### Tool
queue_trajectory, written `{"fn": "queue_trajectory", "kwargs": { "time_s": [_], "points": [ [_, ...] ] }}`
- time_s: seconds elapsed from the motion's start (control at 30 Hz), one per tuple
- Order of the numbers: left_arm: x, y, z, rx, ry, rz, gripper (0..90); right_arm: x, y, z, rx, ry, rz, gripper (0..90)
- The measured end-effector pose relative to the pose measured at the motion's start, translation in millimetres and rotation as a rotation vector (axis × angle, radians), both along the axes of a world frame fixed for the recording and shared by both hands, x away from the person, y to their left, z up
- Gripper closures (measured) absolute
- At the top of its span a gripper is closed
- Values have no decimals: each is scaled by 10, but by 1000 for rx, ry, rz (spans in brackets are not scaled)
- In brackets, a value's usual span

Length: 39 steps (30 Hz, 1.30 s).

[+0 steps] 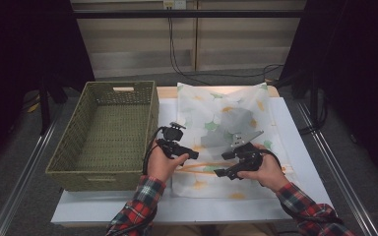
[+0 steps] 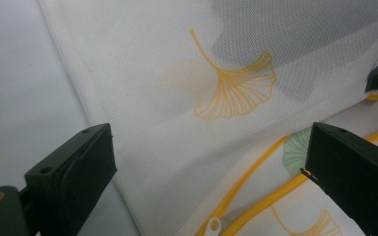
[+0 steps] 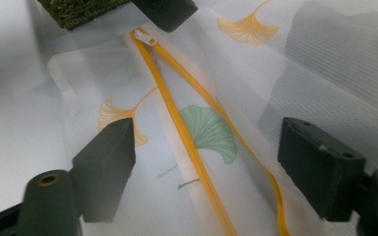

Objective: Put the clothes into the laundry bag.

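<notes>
Right gripper [image 3: 204, 162] first: jaws spread wide, nothing pinched, hanging just over the yellow zipper [image 3: 189, 142] of the mesh laundry bag [image 3: 325, 69]. The zipper's two tracks run apart between the jaws, so the mouth looks unzipped along this stretch. Follow the tracks away from the jaws and there's the white zipper pull [image 3: 145, 38], with one black jaw of the other gripper just beside it.

Over to the left gripper [image 2: 211, 162]: also wide open, holding nothing. The bag's left edge runs down between its jaws, and the pull [image 2: 214, 227] peeks in low down, near the zipper's end.

From the high view, both the left gripper [image 1: 184, 150] and the right gripper [image 1: 231, 164] hover above the near part of the bag [image 1: 226, 113], which lies flat on the white table [image 1: 295, 147]. A dark grey garment [image 1: 231, 125] shows through the mesh, beyond the zipper. Left of the bag stands the green wicker basket [image 1: 106, 130].

Progress, as I read it: garment inside, zipper open, neither gripper on the pull yet. Left to do, probably: grab the pull, steady the bag, run it shut.

The gripper views give the zipper's split tracks and the pull; the high view barely resolves those, but it alone lays out the basket whole and the garment's position.
</notes>
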State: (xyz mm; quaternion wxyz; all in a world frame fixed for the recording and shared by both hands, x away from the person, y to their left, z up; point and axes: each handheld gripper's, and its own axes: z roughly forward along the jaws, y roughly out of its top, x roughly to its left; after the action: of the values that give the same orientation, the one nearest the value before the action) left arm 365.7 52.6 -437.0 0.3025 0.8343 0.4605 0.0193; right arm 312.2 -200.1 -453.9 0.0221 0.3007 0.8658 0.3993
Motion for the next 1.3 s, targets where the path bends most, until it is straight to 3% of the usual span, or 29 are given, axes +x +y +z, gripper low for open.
{"fn": "queue_trajectory", "kwargs": {
  "time_s": [0.23, 0.37, 0.57, 0.77, 0.9, 1.03, 1.23, 1.3],
  "points": [
    [6, 9, -18, 8, 0, 7, 42, -3, 58, -89, -39, 24, 44, 462],
    [2, -2, -27, 4, 6, 5, 42, -2, 105, -166, -68, 37, 56, 486],
    [6, 13, -26, 5, 6, 9, 41, -7, 122, -208, -86, 20, 61, 548],
    [1, 13, -19, 6, 1, 3, 41, -63, 152, -227, -88, -17, 74, 721],
    [-3, 5, -34, 5, 4, 9, 42, -79, 171, -226, -90, -7, 81, 863],
    [3, 15, -52, 9, 7, 3, 38, -89, 173, -216, -87, 22, 82, 889],
    [0, 24, -53, 5, 16, 11, 38, -95, 83, -170, -114, 12, 79, 891],
    [1, 32, -56, 11, 20, 17, 39, -98, 29, -147, -99, 12, 65, 891]
  ]
}}
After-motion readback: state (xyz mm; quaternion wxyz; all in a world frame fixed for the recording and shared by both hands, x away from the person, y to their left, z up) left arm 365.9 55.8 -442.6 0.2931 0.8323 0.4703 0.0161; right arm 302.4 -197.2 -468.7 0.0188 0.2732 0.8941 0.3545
